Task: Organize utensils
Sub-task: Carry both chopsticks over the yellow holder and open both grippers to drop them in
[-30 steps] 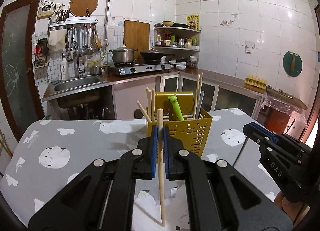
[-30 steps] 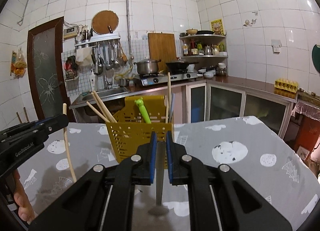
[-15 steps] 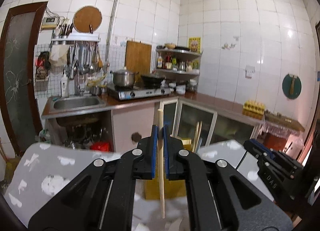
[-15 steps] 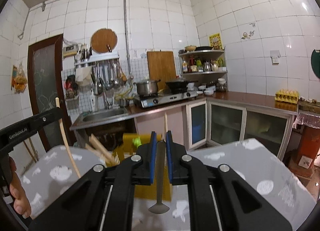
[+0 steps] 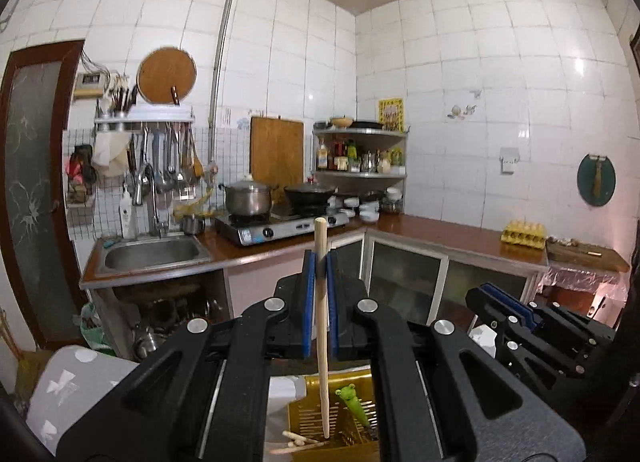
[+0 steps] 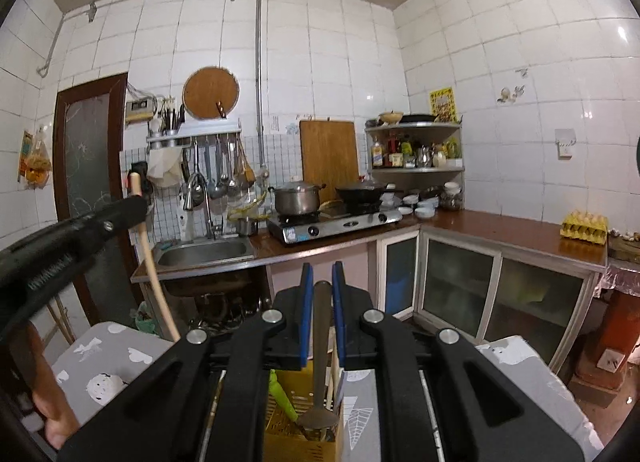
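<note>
My left gripper (image 5: pixel 320 266) is shut on a wooden chopstick (image 5: pixel 322 326) that hangs straight down, its tip just above the yellow utensil holder (image 5: pixel 308 418) below. The holder has several chopsticks and a green frog-headed utensil (image 5: pixel 352 402) in it. My right gripper (image 6: pixel 320 282) is shut on a metal spoon (image 6: pixel 320 362), bowl end down over the same yellow holder (image 6: pixel 280 438). The left gripper (image 6: pixel 136 201) with its chopstick (image 6: pixel 154 270) shows at the left of the right wrist view. The right gripper (image 5: pixel 486 294) shows at the right of the left wrist view.
The holder stands on a table with a grey patterned cloth (image 6: pixel 104 358). Behind are a sink (image 5: pixel 152 254), a gas stove with a pot (image 5: pixel 248 197) and wok, a corner shelf of bottles (image 5: pixel 360 153), and a counter with an egg tray (image 5: pixel 524 234).
Both grippers have risen and come over the yellow holder, which now lies directly under them. The chopstick and spoon stay gripped, hanging down toward it.
</note>
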Available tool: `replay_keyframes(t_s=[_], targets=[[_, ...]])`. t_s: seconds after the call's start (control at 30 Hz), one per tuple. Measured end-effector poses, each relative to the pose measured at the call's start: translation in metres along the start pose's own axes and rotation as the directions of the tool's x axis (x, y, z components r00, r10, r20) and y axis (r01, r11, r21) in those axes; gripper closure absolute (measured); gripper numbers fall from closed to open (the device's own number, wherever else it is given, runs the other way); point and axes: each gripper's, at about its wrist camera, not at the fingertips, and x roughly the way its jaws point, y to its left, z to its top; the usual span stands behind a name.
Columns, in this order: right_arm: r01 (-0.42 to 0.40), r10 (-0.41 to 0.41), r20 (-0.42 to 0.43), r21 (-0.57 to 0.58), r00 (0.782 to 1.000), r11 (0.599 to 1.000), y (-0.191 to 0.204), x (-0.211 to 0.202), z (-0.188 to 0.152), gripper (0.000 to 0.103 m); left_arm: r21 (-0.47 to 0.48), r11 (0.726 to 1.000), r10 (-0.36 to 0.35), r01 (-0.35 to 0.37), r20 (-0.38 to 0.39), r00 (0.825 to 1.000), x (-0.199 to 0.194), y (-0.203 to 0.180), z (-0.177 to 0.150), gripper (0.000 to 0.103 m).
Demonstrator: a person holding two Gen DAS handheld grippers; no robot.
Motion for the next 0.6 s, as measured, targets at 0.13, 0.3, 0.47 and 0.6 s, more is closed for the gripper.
replay_keyframes(t_s=[0.13,0.3,0.47,0.6], targets=[[0.0,0.0,-0.072,0.0,0.997,1.0,-0.003,0.03,-0.027,0.093,-0.002,1.0,0.014,-0.014,-0.061,0.998,0.033,0.007,-0.031,0.098],[0.001,0.003,-0.16,0.027,0.987,1.0,-0.013,0.055,-0.058,0.093,-0.02,1.0,0.019,-0.023,-0.159,0.987,0.061,0.018,-0.072,0.098],[0.0,0.007,-0.213,0.031,0.977,1.0,-0.016,0.057,-0.075,0.092,-0.032,0.999,0.015,-0.022,-0.203,0.979,0.061,0.029,-0.083,0.098],[0.029,-0.02,-0.214,0.039,0.977,0.999,-0.019,0.037,-0.076,0.051,-0.021,1.0,0.017,-0.021,-0.197,0.98,0.034,0.035,-0.075,0.077]])
